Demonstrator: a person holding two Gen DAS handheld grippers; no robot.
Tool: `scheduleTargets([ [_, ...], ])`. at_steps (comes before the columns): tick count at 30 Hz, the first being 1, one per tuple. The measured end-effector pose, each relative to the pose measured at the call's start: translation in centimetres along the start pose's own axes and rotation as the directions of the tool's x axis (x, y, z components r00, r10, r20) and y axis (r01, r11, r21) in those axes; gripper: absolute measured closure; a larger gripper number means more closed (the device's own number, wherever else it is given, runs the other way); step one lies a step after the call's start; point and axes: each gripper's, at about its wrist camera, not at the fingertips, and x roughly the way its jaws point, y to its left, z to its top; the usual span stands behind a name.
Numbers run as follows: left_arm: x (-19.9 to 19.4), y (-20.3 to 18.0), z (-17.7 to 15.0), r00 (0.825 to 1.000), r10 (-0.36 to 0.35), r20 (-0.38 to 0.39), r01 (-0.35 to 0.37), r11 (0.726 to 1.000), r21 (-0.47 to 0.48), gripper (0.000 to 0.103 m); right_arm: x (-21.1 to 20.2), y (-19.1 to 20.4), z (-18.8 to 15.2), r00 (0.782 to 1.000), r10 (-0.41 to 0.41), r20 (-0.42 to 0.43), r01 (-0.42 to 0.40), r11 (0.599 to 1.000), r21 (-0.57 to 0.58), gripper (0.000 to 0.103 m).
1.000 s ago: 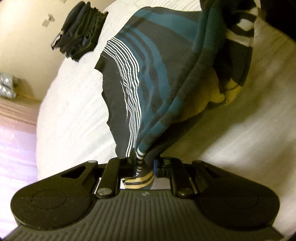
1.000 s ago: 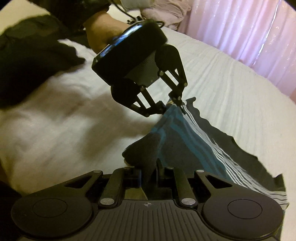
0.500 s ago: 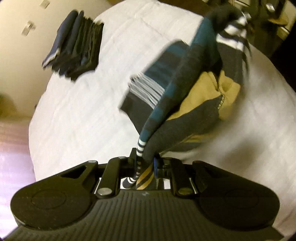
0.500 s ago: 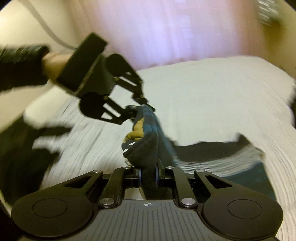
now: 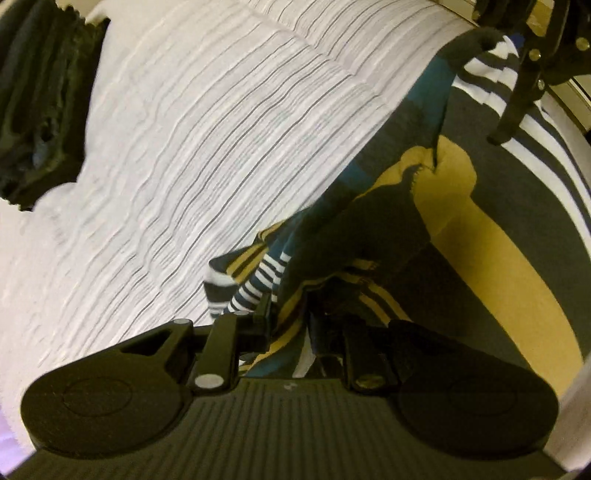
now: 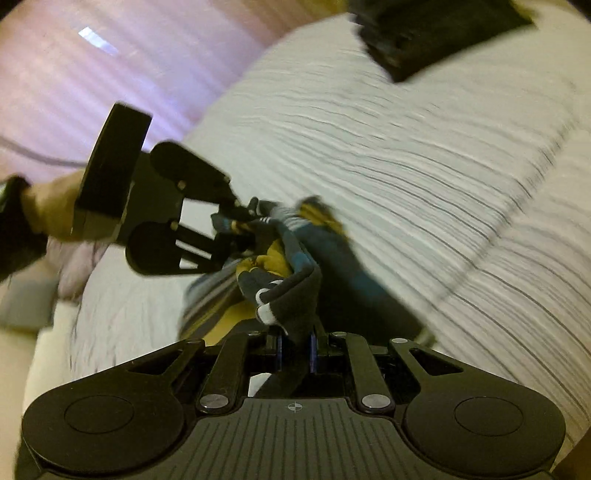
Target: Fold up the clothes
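Observation:
A striped garment (image 5: 461, 229) in dark grey, teal, mustard and white hangs stretched between my two grippers over a white ribbed bedspread (image 5: 207, 155). My left gripper (image 5: 290, 314) is shut on one edge of it. My right gripper (image 6: 295, 343) is shut on another edge (image 6: 291, 291). In the right wrist view the left gripper (image 6: 236, 225) shows at left, held by a hand, clamping the cloth. In the left wrist view the right gripper's fingers (image 5: 524, 85) show at top right, at the garment's far end.
A stack of dark folded clothes (image 5: 33, 110) lies on the bed at the left of the left wrist view, and also shows at the top of the right wrist view (image 6: 436, 33). Pink curtains (image 6: 110, 74) hang behind the bed.
Both grippers have swung round with the garment still held. It has been lifted and pulled taut between them, and the left wrist view has come closer to the bedspread.

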Motion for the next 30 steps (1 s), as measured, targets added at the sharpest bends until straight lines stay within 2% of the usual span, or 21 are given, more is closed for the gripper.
scheduleTargets([
  [5, -0.1, 1.3, -1.1, 1.000, -0.006, 0.022, 0.008, 0.995, -0.102, 0.068, 1.1, -3.7, 0.5, 0.999, -0.003, -0.035, 0.007, 0.992, 0.125, 0.090],
  [8, -1.6, 2.9, -2.3, 0.999, 0.007, 0.051, 0.003, 0.981, -0.196, 0.067, 0.7, -3.8, 0.4, 0.999, -0.003, -0.039, 0.008, 0.991, 0.134, 0.090],
  [14, -5.6, 4.1, -6.4, 0.992, 0.091, 0.092, -0.044, 0.908, -0.417, 0.069, 0.4, -3.4, 0.2, 0.999, -0.033, -0.020, 0.036, 0.985, 0.170, 0.090],
  [16, -6.7, 3.2, -7.8, 0.990, 0.110, 0.093, -0.056, 0.887, -0.458, 0.069, 0.4, -3.4, 0.2, 0.999, -0.043, -0.010, 0.045, 0.978, 0.205, 0.088],
  [18, -7.7, 1.6, -9.1, 0.989, 0.121, 0.086, -0.066, 0.878, -0.473, 0.069, 0.3, -3.4, 0.1, 0.998, -0.070, 0.001, 0.068, 0.966, 0.250, 0.075],
  [19, -8.2, 0.7, -9.8, 0.989, 0.120, 0.082, -0.067, 0.878, -0.475, 0.069, 0.2, -3.5, 0.0, 0.996, -0.091, 0.012, 0.084, 0.957, 0.276, 0.062],
  [20, -8.7, -0.4, -10.5, 0.990, 0.121, 0.079, -0.069, 0.876, -0.477, 0.069, -0.2, -3.6, 0.0, 0.994, -0.106, 0.024, 0.094, 0.949, 0.301, 0.057],
  [22, -9.4, -2.4, -11.4, 0.990, 0.118, 0.075, -0.066, 0.868, -0.493, 0.069, -1.0, -3.8, -0.1, 0.991, -0.126, 0.044, 0.104, 0.936, 0.337, 0.057],
  [25, -10.1, -5.1, -12.4, 0.990, 0.115, 0.085, -0.051, 0.838, -0.544, 0.069, -2.6, -3.2, -0.5, 0.986, -0.150, 0.069, 0.118, 0.932, 0.342, 0.055],
  [28, -11.2, -7.8, -12.3, 0.988, 0.102, 0.118, -0.015, 0.813, -0.582, 0.069, -4.1, -2.4, -1.3, 0.980, -0.172, 0.097, 0.127, 0.925, 0.358, 0.055],
  [30, -11.5, -9.5, -11.6, 0.985, 0.096, 0.144, 0.007, 0.810, -0.586, 0.069, -4.9, -1.9, -2.0, 0.977, -0.178, 0.116, 0.122, 0.916, 0.382, 0.055],
])
